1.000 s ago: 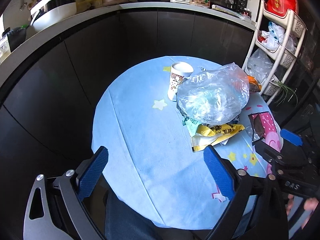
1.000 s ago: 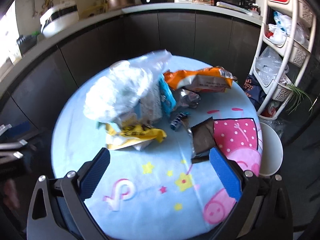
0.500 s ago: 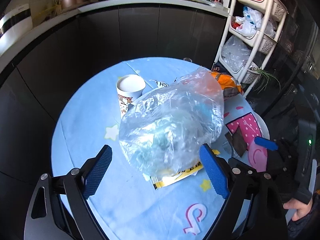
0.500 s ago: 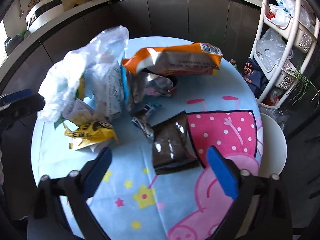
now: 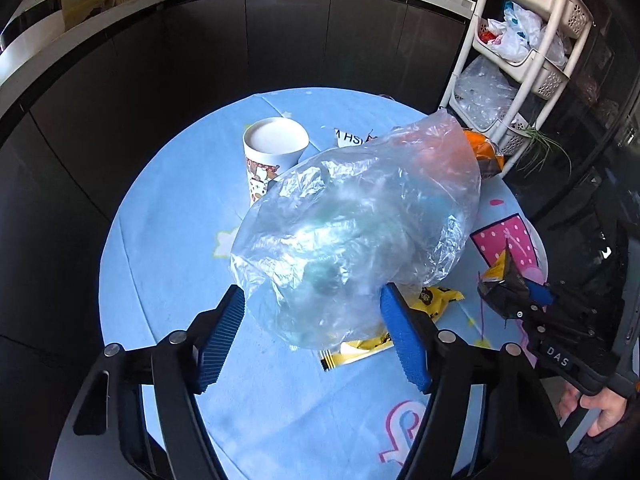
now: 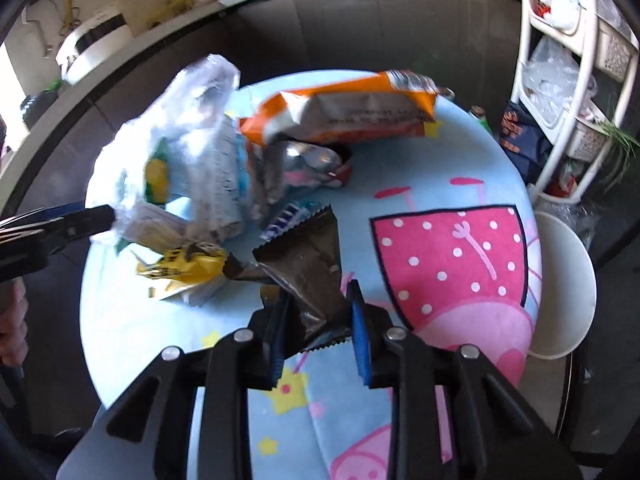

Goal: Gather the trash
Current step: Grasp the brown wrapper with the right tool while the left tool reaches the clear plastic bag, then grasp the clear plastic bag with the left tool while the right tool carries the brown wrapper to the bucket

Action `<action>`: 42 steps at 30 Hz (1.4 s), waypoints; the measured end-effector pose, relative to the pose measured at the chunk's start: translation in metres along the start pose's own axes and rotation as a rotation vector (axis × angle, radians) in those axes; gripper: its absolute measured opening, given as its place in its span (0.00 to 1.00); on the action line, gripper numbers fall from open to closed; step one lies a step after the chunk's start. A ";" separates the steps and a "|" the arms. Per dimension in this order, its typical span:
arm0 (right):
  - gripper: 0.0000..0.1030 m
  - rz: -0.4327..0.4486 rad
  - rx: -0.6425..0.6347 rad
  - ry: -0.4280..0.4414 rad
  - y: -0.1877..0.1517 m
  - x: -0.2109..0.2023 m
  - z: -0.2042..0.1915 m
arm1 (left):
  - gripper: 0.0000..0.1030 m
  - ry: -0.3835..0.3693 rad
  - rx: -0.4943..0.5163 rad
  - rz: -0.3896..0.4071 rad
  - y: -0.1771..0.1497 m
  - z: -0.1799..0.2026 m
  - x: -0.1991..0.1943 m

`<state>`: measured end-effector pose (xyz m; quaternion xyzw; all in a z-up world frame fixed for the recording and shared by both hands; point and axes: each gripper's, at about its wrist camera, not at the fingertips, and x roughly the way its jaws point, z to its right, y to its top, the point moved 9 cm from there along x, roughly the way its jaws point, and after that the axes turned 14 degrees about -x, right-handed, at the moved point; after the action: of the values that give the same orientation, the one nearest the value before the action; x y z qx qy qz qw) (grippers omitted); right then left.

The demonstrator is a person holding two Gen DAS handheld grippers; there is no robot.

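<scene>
Dark kitchen cabinets are surrounding a round table [image 5: 168, 280] that is carrying a blue cartoon cloth and scattered litter. Current step: both grippers are picking up trash.

The left gripper [image 5: 312, 332] is closing around the lower end of the clear plastic bag [image 5: 352, 216]; its jaws are fairly wide, and pad contact cannot be confirmed.

The right gripper [image 6: 318, 330] is closing narrowly, and its pads are pinching the crumpled brown wrapper [image 6: 308, 264].

A yellow wrapper [image 6: 188, 268], an orange packet [image 6: 348, 108] and a paper cup [image 5: 272, 160] are lying on the table, not yet collected.

Next move, as judged: the bag mouth is probably needing to be held open so the wrapper can go inside.
</scene>
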<state>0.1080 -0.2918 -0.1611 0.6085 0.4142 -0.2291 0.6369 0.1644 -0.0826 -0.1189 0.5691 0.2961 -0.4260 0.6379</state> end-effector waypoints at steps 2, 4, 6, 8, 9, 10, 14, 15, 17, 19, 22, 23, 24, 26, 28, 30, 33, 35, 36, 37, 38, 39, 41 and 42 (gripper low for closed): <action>0.27 0.015 -0.004 0.031 0.001 -0.006 -0.004 | 0.65 -0.003 0.003 0.008 -0.003 -0.003 -0.007; 0.28 0.021 0.002 0.048 0.000 -0.009 -0.006 | 0.68 0.008 0.008 0.031 -0.004 -0.008 -0.016; 0.29 0.000 0.006 0.053 -0.005 -0.007 -0.008 | 0.81 0.033 0.004 0.056 -0.003 -0.015 -0.020; 0.33 -0.015 0.010 0.050 -0.009 -0.003 -0.009 | 0.82 0.060 -0.012 0.065 -0.001 -0.024 -0.020; 0.34 -0.021 0.014 0.050 -0.012 -0.002 -0.011 | 0.82 0.057 -0.020 0.056 -0.001 -0.025 -0.019; 0.40 -0.027 0.018 0.050 -0.015 -0.001 -0.012 | 0.82 0.055 -0.024 0.050 -0.001 -0.026 -0.017; 0.41 -0.031 0.013 0.040 -0.018 0.000 -0.011 | 0.82 0.051 -0.011 0.038 -0.004 -0.023 -0.019; 0.42 -0.030 0.014 0.038 -0.020 -0.002 -0.013 | 0.84 0.037 -0.007 0.042 -0.003 -0.018 -0.022; 0.42 -0.024 0.019 0.039 -0.021 -0.004 -0.010 | 0.91 0.014 0.011 0.069 -0.002 -0.009 -0.031; 0.42 -0.020 0.027 0.040 -0.022 -0.006 -0.010 | 0.91 0.003 0.031 0.087 0.002 -0.001 -0.034; 0.33 -0.018 0.041 0.057 -0.021 -0.006 -0.010 | 0.88 -0.009 0.064 0.060 0.005 0.008 -0.022; 0.33 -0.016 0.041 0.061 -0.021 -0.006 -0.010 | 0.83 -0.001 0.072 0.045 0.005 0.009 -0.016; 0.33 -0.012 0.037 0.062 -0.020 -0.007 -0.012 | 0.65 0.001 0.076 0.025 0.004 0.008 -0.009; 0.33 -0.003 0.020 0.060 -0.018 -0.011 -0.015 | 0.25 -0.022 0.059 -0.039 0.000 0.007 -0.003; 0.33 0.005 0.008 0.064 -0.016 -0.014 -0.018 | 0.13 -0.082 0.017 -0.075 -0.002 0.004 -0.012; 0.33 0.009 0.005 0.065 -0.015 -0.016 -0.020 | 0.14 -0.107 0.020 -0.048 0.002 0.002 -0.033; 0.32 0.010 0.002 0.065 -0.013 -0.016 -0.023 | 0.14 -0.115 0.037 0.005 0.013 -0.003 -0.063; 0.33 0.014 0.002 0.069 -0.012 -0.016 -0.025 | 0.11 -0.117 0.037 0.021 0.022 -0.007 -0.075; 0.33 0.016 0.001 0.070 -0.012 -0.017 -0.026 | 0.03 -0.102 0.035 0.036 0.026 -0.012 -0.080; 0.33 0.019 0.001 0.072 -0.011 -0.018 -0.028 | 0.02 -0.085 0.032 0.055 0.030 -0.017 -0.086; 0.33 0.021 0.001 0.073 -0.011 -0.018 -0.029 | 0.02 -0.082 0.028 0.061 0.033 -0.019 -0.089; 0.33 0.024 0.000 0.073 -0.010 -0.019 -0.030 | 0.02 -0.079 0.022 0.069 0.035 -0.022 -0.092; 0.33 0.025 -0.002 0.074 -0.010 -0.020 -0.031 | 0.02 -0.069 0.021 0.088 0.039 -0.025 -0.099; 0.33 0.023 -0.002 0.073 -0.010 -0.020 -0.031 | 0.02 -0.062 0.022 0.095 0.039 -0.025 -0.101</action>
<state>0.0815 -0.2677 -0.1487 0.6207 0.4302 -0.1992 0.6245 0.1553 -0.0373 -0.0177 0.5760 0.2444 -0.4159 0.6600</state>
